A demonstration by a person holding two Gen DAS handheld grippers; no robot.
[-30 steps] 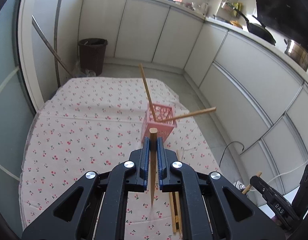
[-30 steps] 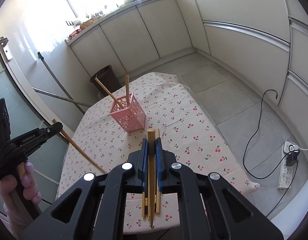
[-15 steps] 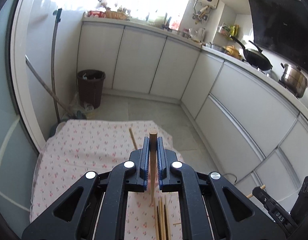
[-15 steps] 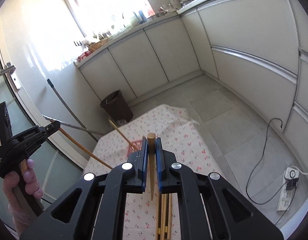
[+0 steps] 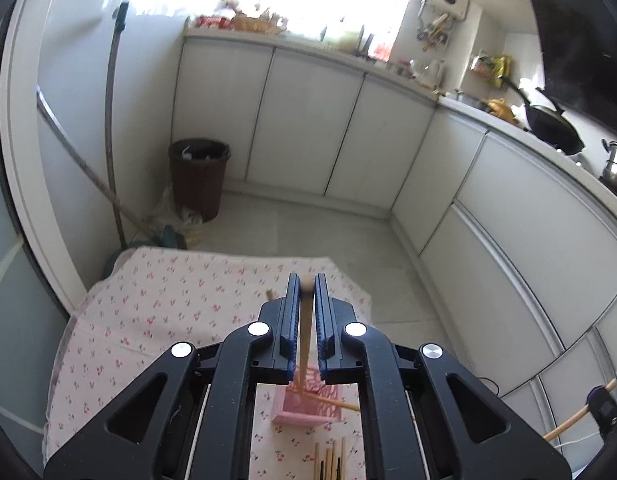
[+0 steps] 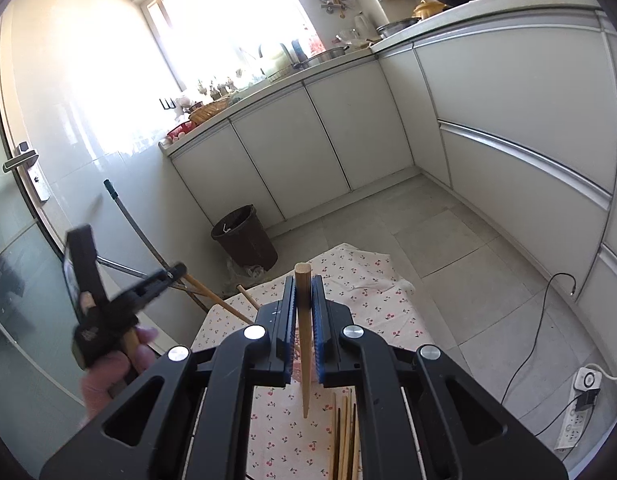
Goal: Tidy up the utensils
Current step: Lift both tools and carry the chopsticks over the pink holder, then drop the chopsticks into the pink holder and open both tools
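Observation:
My left gripper point(image 5: 307, 286) is shut on a wooden chopstick point(image 5: 306, 332) that points down toward the pink slotted holder point(image 5: 306, 402). The holder stands on the cherry-print tablecloth point(image 5: 168, 300) and has chopsticks point(image 5: 332, 402) leaning in it. My right gripper point(image 6: 303, 284) is shut on another wooden chopstick point(image 6: 304, 344), held upright above the cloth point(image 6: 368, 292). Several loose chopsticks point(image 6: 344, 436) lie on the cloth below it; they also show in the left wrist view point(image 5: 330, 460). The left gripper appears blurred at the left of the right wrist view point(image 6: 120, 296).
A dark waste bin point(image 5: 199, 176) stands on the tiled floor beyond the table. A mop handle point(image 5: 112, 120) leans on the wall at left. White cabinets point(image 5: 308, 128) line the back and right. A power strip point(image 6: 580, 412) and cable lie on the floor at right.
Both grippers have risen and tilted up, so more of the kitchen shows. The left gripper has come over the pink holder with its chopstick pointing into it. Both stay shut on their chopsticks.

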